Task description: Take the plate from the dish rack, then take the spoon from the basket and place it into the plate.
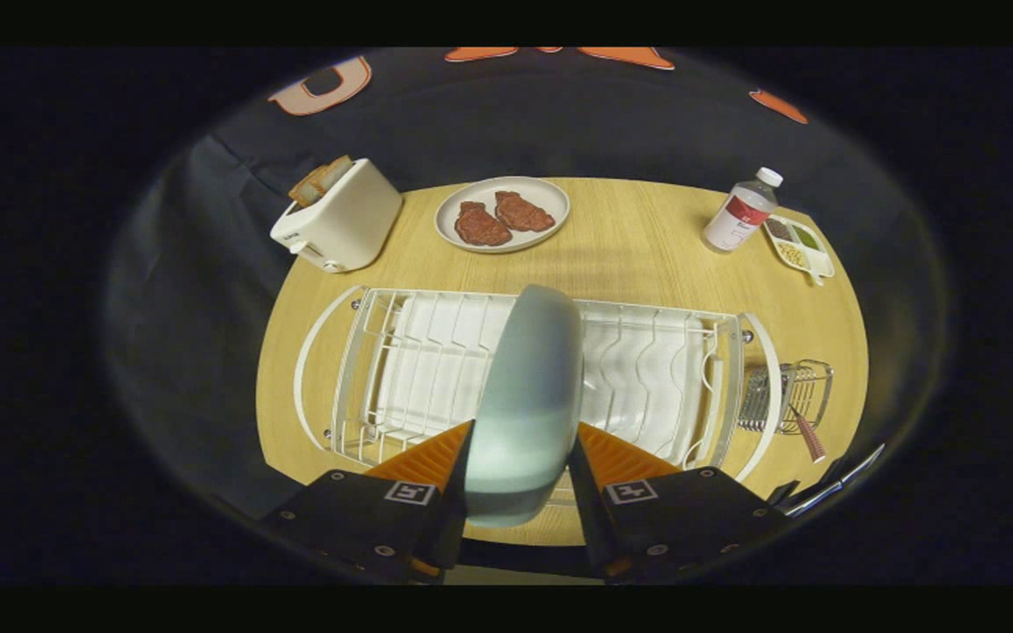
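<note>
Gripper (520, 440) fingers closed onto pale grey-blue plate (531, 396), one each side, plate on edge between them over white dish rack (383, 369). Wire basket (792, 396) hangs at rack's right end with spoon (808, 435) handle sticking out. Beyond rack: toaster (339, 224), meat plate (502, 214), bottle (742, 211), small sectioned dish (798, 246).

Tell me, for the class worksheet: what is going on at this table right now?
A person's hand-held gripper has its two fingers closed on a pale plate that stands on edge in the white dish rack. The plate is still over the rack. The spoon waits in the wire basket at the rack's end. Beyond the rack stand a toaster, a plate of meat and a bottle.
</note>
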{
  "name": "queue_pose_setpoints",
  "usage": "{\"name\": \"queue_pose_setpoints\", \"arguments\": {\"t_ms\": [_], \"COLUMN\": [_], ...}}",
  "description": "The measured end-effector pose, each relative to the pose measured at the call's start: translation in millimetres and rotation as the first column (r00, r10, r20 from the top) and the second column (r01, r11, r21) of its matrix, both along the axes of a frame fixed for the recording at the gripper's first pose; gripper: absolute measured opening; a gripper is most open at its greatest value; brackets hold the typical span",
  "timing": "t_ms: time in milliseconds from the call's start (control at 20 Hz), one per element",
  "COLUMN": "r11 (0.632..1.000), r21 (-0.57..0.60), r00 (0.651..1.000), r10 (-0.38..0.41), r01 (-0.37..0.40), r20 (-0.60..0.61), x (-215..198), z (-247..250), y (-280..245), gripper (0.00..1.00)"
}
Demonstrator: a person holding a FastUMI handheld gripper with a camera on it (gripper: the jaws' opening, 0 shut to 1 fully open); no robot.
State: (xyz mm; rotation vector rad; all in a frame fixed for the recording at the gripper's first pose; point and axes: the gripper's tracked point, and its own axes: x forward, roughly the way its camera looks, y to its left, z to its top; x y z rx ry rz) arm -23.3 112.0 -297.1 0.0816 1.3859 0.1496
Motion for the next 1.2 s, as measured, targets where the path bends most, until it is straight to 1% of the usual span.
{"name": "queue_pose_setpoints", "arguments": {"t_ms": [150, 250, 400, 500, 550, 600, 750, 850, 1050, 1200], "r11": [0.997, 0.993, 0.988, 0.981, 0.978, 0.977, 0.982, 0.982, 0.980, 0.978], "r21": [-0.078, -0.120, -0.139, -0.164, -0.173, -0.171, -0.104, -0.096, -0.001, 0.036], "r00": [1.000, 1.000, 0.996, 0.992, 0.990, 0.988, 0.984, 0.981, 0.973, 0.972], "r10": [-0.007, -0.020, -0.060, -0.094, -0.099, -0.108, -0.144, -0.152, -0.196, -0.210], "r01": [0.007, 0.022, 0.068, 0.106, 0.115, 0.125, 0.155, 0.163, 0.198, 0.207], "r20": [0.000, 0.012, 0.062, 0.082, 0.100, 0.107, 0.103, 0.118, 0.118, 0.109], "x": [-5, -6, 1, -1, -2, -4, -17, -25, -48, -68], "z": [-1, 3, 11, 17, 21, 25, 33, 39, 51, 51], "y": [-13, -25, -43, -62, -70, -76, -79, -90, -103, -120], "gripper": [0.48, 0.40, 0.34, 0.31, 0.31, 0.28, 0.24, 0.24, 0.24, 0.24]}}
